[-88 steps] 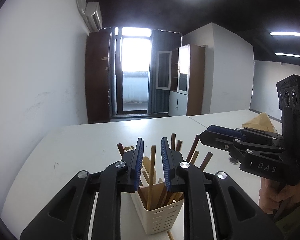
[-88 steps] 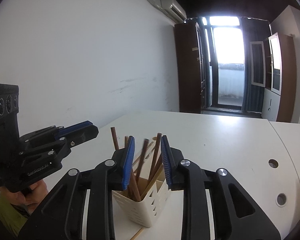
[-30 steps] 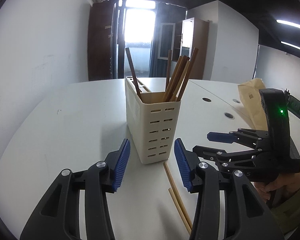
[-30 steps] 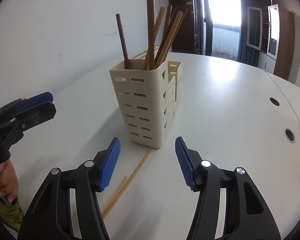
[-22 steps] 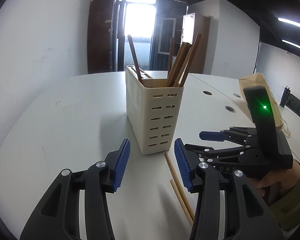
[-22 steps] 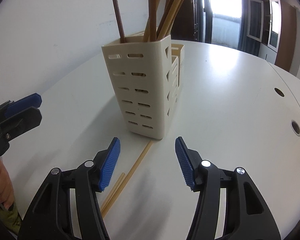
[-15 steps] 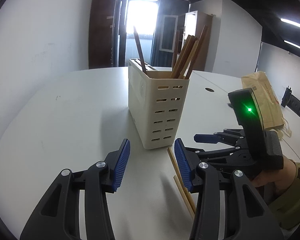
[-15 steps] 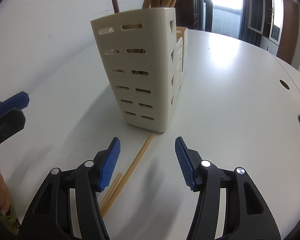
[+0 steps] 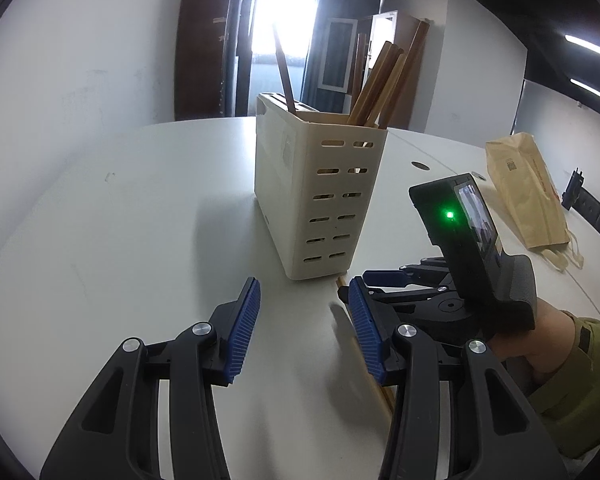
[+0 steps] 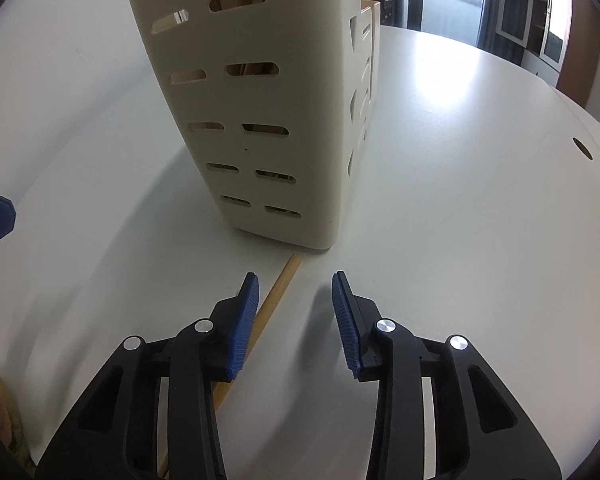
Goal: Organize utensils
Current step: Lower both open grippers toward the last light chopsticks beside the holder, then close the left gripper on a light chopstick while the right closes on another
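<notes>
L wrist: holder (image 9: 320, 200) at 12 o'clock already has most chopsticks (image 9: 380, 84); left gripper (image 9: 304, 328) released, empty.
R wrist: loose chopstick (image 10: 278, 286) on table (image 10: 460, 200) at 11 o'clock; right gripper (image 10: 294, 320) closing, nothing between jaws yet.

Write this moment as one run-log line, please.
right tool: closing, nothing gripped, low beside pale wooden chopstick on white table | left tool: open, empty | cream slotted plastic holder: upright, holding chopsticks
</notes>
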Motion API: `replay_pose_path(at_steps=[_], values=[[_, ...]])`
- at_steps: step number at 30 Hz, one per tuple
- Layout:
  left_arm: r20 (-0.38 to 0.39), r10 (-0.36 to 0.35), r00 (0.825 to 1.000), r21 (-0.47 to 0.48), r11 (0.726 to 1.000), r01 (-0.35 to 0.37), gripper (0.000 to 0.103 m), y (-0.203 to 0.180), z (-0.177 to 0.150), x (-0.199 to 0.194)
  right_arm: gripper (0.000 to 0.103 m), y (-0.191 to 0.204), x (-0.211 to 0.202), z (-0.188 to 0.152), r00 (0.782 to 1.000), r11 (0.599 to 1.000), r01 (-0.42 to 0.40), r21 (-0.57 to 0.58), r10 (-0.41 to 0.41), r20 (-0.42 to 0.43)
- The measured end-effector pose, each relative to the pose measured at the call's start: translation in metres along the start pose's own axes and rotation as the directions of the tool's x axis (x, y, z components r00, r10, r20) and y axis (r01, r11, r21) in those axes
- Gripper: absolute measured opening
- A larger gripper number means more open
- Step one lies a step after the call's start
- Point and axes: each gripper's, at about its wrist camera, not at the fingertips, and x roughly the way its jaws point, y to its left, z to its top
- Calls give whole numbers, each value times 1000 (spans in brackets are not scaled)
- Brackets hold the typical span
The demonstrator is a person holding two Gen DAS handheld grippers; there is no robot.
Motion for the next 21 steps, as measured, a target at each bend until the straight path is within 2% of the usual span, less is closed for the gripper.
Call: replay_pose_path(at_steps=[8, 14, 21], values=[[-34, 3, 999, 17, 1000, -3, 46, -6, -4, 12, 27, -8, -4, -5, 1000, 1000, -5, -4, 5, 9], [-68, 4, 998, 45, 999, -1, 46, -18, -8, 22, 17, -16, -3, -8, 1000, 1000, -19, 4, 19, 11], [-143, 0, 990, 80, 997, 11, 46, -36, -14, 41, 11, -29, -5, -11, 999, 999, -43, 19, 43, 12]])
